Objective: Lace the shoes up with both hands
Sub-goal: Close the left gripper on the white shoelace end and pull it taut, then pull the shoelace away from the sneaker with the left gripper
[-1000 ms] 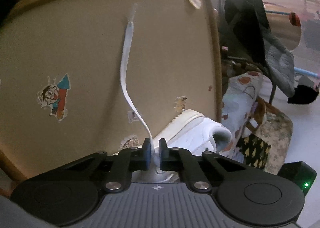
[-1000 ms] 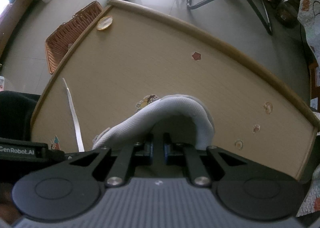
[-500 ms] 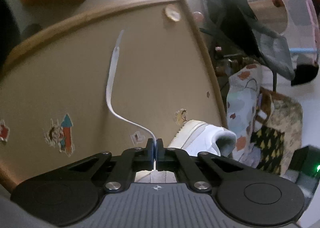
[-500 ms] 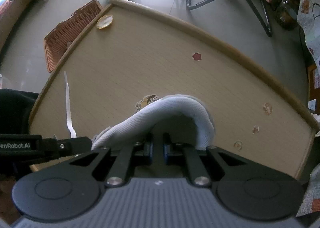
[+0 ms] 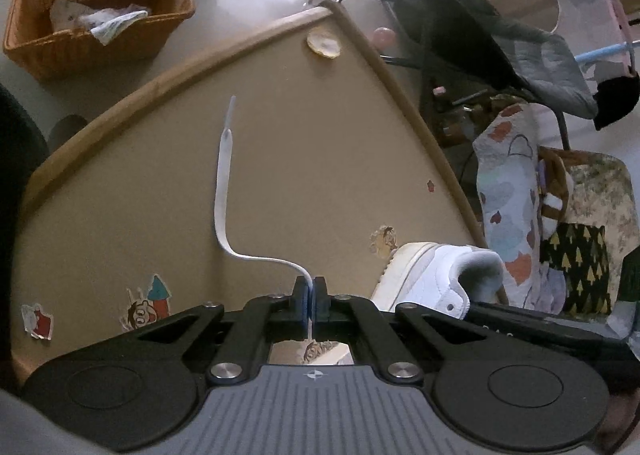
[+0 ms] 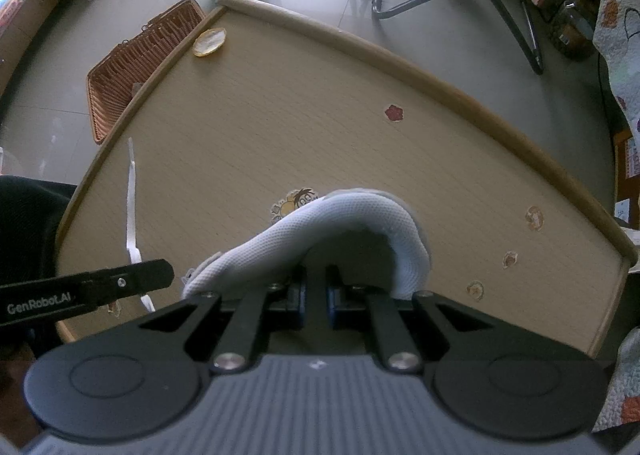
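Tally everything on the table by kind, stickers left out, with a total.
White shoe: 1
White lace: 1
Pale round disc near the table's far corner: 1
Claws over the table: 2, left claw and right claw
Total: 5

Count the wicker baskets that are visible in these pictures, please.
1. The wicker basket stands on the floor beyond the table edge, holding crumpled paper or cloth. Both views show this same basket; others may be hidden.

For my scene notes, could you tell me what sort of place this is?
Probably a lived-in home room: a low table with cartoon stickers, a wicker basket on tiled floor, and a patterned quilt.
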A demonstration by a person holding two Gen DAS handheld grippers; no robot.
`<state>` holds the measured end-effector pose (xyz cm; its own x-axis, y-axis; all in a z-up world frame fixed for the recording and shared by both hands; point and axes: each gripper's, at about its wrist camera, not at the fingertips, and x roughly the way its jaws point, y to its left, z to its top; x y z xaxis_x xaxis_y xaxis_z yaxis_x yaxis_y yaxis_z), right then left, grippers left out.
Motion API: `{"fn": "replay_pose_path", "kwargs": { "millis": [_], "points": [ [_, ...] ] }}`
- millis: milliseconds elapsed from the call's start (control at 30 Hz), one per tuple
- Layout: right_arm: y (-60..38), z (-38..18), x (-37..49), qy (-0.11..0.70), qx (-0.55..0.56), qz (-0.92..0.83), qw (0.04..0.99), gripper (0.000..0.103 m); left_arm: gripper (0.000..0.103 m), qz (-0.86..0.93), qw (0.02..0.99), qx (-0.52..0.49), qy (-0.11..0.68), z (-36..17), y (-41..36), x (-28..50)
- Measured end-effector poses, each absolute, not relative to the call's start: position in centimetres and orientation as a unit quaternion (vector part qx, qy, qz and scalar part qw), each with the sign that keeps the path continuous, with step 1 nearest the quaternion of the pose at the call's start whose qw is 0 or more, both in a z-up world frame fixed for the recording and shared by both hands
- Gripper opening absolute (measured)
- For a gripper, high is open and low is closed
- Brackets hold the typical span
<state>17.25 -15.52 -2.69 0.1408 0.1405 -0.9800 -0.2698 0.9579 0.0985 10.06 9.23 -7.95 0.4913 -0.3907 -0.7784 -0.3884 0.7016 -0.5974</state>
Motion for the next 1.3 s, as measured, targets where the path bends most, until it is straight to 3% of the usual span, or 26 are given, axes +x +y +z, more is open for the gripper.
{"fn": "replay_pose_path", "kwargs": {
  "millis": [1300],
  "points": [
    [-15.2, -2.6, 17.3, 0.642, -0.059, 0.132, 0.753, 0.010, 0.001, 0.039, 0.842, -0.271, 0.464, -6.3, 5.6, 3.7]
  ]
}}
